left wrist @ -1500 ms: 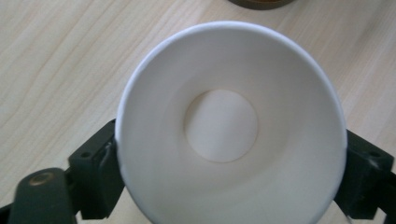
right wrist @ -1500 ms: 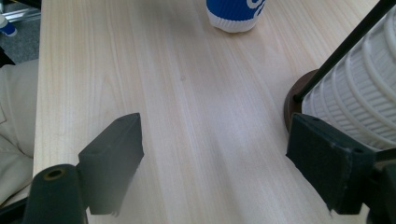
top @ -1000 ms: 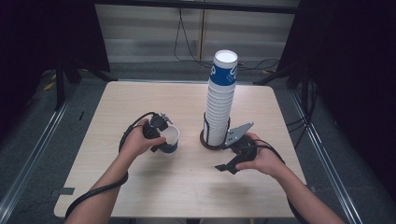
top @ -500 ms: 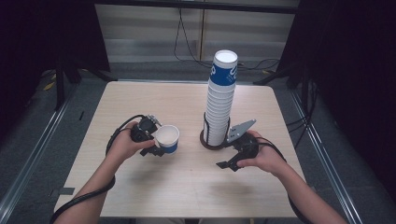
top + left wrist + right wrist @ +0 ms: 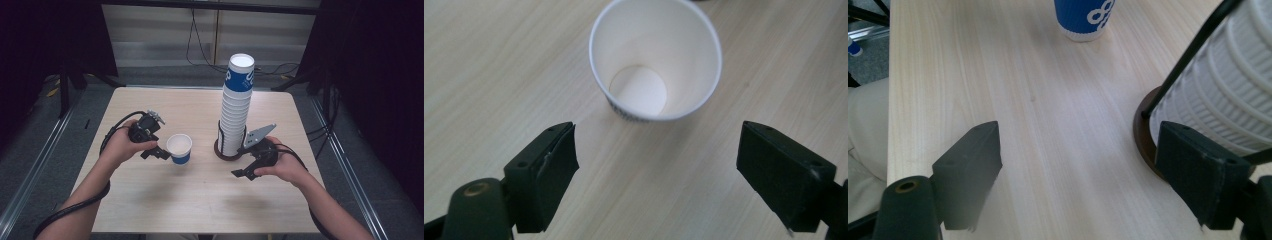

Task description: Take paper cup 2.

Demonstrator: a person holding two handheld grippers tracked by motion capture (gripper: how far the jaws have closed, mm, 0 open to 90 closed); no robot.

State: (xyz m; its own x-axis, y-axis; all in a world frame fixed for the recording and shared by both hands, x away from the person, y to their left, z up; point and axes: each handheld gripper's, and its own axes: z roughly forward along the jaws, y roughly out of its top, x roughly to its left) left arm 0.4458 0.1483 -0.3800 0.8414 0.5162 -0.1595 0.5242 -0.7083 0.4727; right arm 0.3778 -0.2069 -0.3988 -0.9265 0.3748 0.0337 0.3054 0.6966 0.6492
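Between spread fingers [image 5: 549, 175]: cup [image 5: 655, 55], untouched

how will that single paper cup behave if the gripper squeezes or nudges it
The paper cup is thin-walled and empty, so it probably dents under a hard squeeze. Standing upright on its narrow base, it likely slides or tips on the smooth table when nudged.

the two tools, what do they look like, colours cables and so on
Both are black, each with two blocky flat-faced jaws. The left tool trails a black cable looping back along the bare forearm. The right tool carries a grey three-cornered plate on top, its black cable curving past the wrist. No sleeves show.
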